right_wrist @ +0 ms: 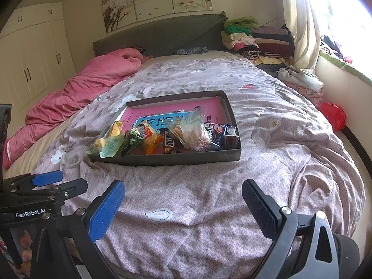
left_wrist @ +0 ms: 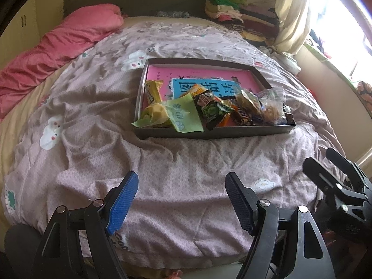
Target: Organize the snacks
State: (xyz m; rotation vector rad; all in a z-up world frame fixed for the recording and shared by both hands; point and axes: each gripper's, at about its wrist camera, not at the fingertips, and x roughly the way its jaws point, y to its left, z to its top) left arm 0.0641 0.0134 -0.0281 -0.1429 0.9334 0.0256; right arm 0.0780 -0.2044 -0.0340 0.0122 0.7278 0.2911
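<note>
The snacks (right_wrist: 162, 137) all lie inside a shallow dark box (right_wrist: 232, 155) that sits on the quilt (right_wrist: 186, 200) near the middle of the bed, somewhat toward its foot. They are bunched along the box's near wall, over a pink sheet (right_wrist: 209, 109) that lines the bottom: a yellow bar (left_wrist: 152, 91) and a pale green packet (left_wrist: 183, 114) at the left end, a dark green pack (left_wrist: 211, 108) and an orange one (right_wrist: 151, 143) in the middle, a brown bar (right_wrist: 169, 141), then a clear bag (right_wrist: 193, 132) and dark packs at the right corner. No snack shows on the quilt outside the box. The left gripper (left_wrist: 180, 203) hangs low over the foot of the bed with its jaws spread wide and nothing between them; the right gripper (right_wrist: 183, 207) is beside it, equally wide and bare. Both are well short of the box. This fits two stages: a loose heap waiting to be sorted or laid out, or a finished gathering of snacks into the box with both grippers drawn clear; the pictures do not settle which. If more sorting is wanted, it would call for a reach forward over the near wall and a pinch on one crinkly, slippery wrapper without dragging its overlapping neighbours.
</note>
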